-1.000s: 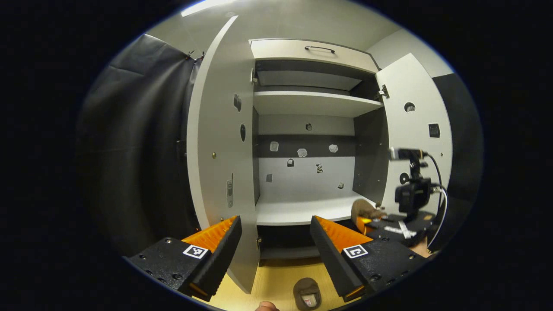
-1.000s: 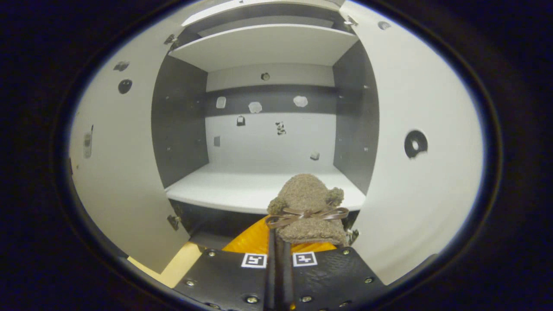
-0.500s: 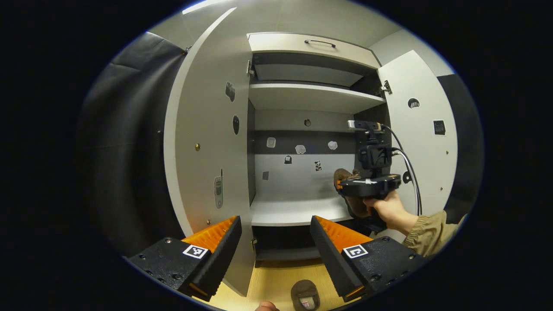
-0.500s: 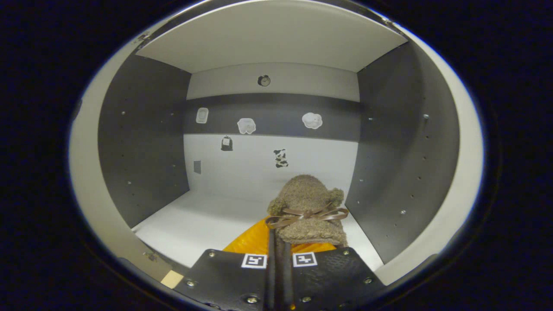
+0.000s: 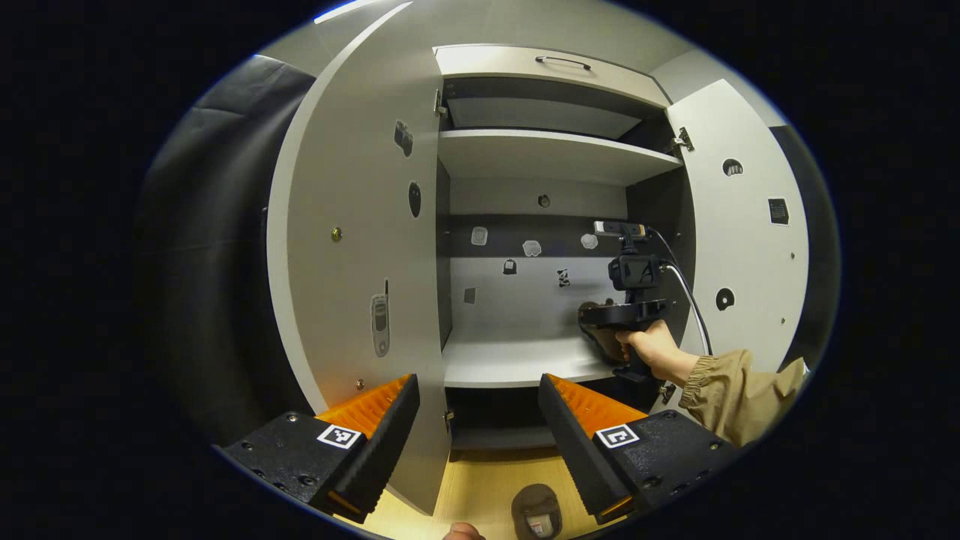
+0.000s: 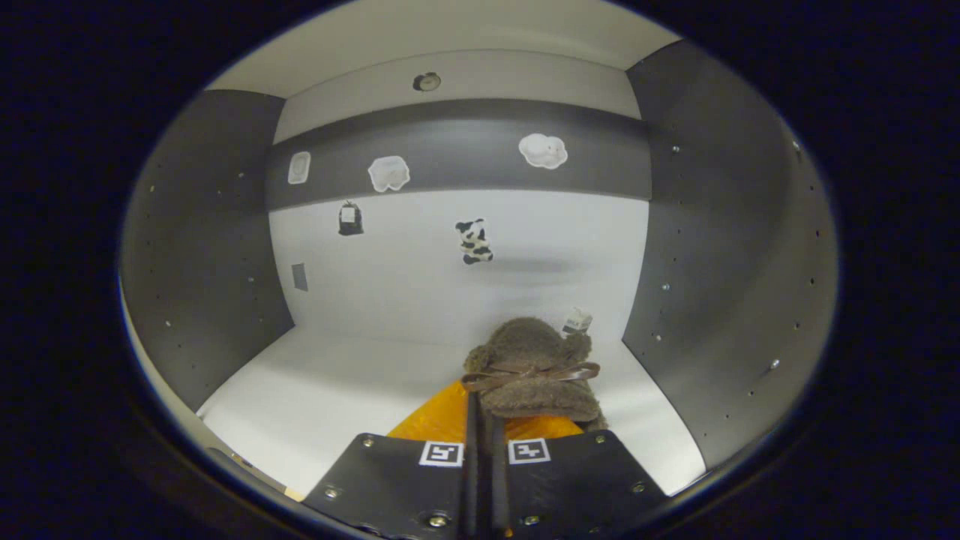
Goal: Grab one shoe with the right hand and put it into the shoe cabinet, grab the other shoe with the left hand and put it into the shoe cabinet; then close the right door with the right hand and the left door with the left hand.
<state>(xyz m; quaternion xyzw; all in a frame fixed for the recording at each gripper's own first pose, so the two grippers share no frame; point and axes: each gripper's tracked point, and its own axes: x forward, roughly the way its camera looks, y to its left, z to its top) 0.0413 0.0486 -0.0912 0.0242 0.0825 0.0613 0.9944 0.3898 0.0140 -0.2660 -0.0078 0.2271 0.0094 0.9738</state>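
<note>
Step in hand: first placement; the right gripper (image 6: pixel 484 420) carries the fuzzy brown shoe (image 6: pixel 534 369) inside the shoe cabinet (image 5: pixel 551 154), above the right end of its lower shelf (image 6: pixel 337 390).
Right jaws: clenched on the shoe's rim, nearly touching each other; the shoe projects forward and slightly right of them, its ribbon bow just ahead of the tips.
Left jaws: the left gripper (image 5: pixel 476 409) is spread wide and holds nothing, outside the cabinet beside the open left door (image 5: pixel 352 247).
Other shoe: the second shoe (image 5: pixel 536 512) lies on the wooden floor (image 5: pixel 487 487), below and between the left jaws, untouched.
Next move, judged: lower the shoe to the shelf, release it, and withdraw clear of the open right door (image 5: pixel 739 247).
</note>
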